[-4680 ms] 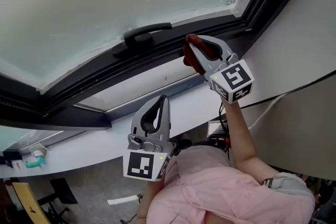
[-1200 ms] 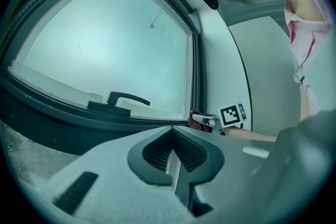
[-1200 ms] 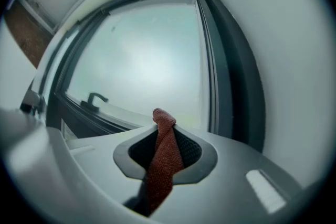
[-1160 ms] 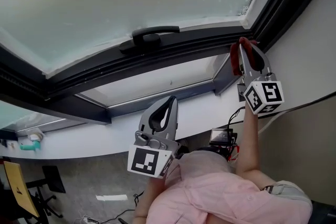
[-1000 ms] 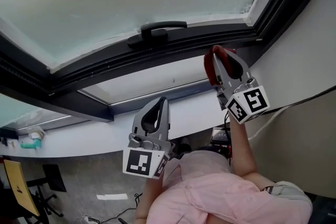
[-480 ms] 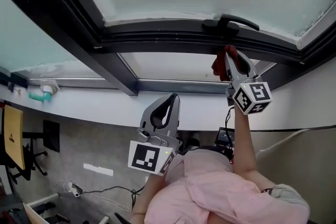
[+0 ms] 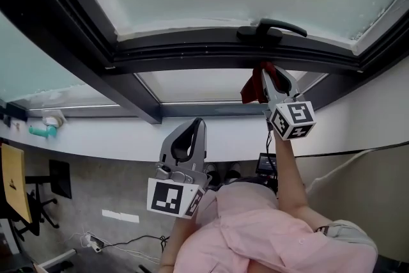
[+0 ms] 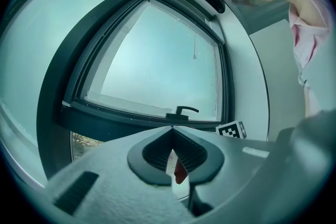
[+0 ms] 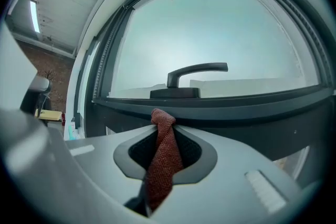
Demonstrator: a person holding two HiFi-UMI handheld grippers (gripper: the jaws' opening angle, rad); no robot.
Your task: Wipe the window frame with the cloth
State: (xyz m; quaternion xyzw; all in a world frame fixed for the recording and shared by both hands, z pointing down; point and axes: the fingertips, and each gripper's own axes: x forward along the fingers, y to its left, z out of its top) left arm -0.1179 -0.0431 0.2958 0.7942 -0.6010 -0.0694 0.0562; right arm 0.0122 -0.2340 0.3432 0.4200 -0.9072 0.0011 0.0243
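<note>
Head view | right tongs [image 7: 267,71] clenched on red cloth [image 7: 253,87], moved from window frame [image 7: 192,51] right corner to just under handle [image 7: 268,27] | left tongs [image 7: 196,124] clenched empty, well below handle | judged: rail right of handle wiped, left stretch remains

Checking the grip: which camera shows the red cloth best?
The right gripper view: the red cloth runs up the middle, pinched in the shut right tongs. The head view shows it small, bunched at those tongs below the window handle. The left gripper view shows only a red sliver.
</note>
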